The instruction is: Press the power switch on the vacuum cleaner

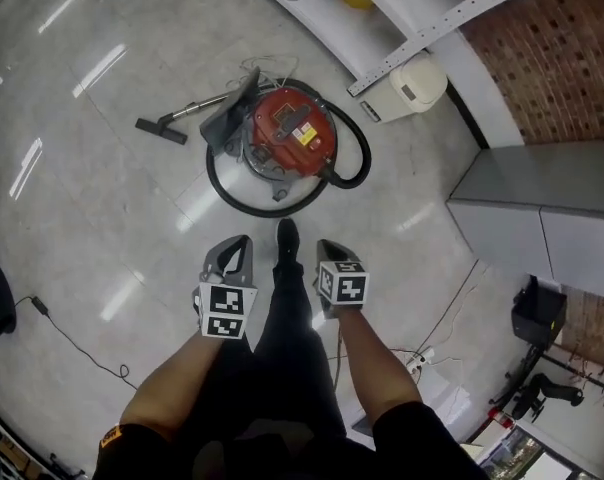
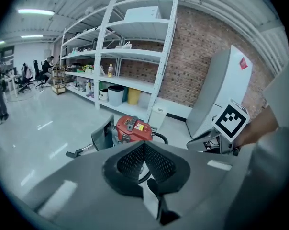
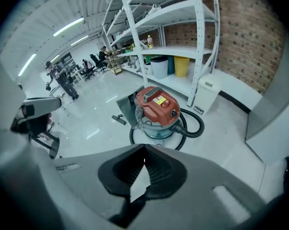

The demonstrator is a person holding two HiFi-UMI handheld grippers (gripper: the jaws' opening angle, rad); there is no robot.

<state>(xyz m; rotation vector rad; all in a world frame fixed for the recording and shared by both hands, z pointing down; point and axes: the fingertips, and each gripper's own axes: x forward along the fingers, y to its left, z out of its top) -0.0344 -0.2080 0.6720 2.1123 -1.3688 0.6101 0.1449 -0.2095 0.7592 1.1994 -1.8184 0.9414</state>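
Observation:
The red vacuum cleaner [image 1: 292, 133] stands on the shiny floor ahead of me, its black hose [image 1: 354, 163] looped around it and its floor nozzle [image 1: 162, 128] lying to the left. It also shows in the left gripper view as the vacuum cleaner [image 2: 131, 128] and in the right gripper view as the vacuum cleaner [image 3: 156, 104]. I cannot pick out its power switch. My left gripper [image 1: 238, 243] [image 2: 144, 145] and right gripper [image 1: 328, 247] [image 3: 144, 148] are held side by side near my body, well short of the vacuum. Both are shut with nothing in them.
White shelving [image 1: 382, 28] and a small white bin [image 1: 414, 86] stand behind the vacuum. A grey cabinet [image 1: 542, 208] is on the right. Cables [image 1: 422, 353] lie on the floor at right, another cable [image 1: 72, 343] at left. My shoe [image 1: 287, 238] points at the vacuum.

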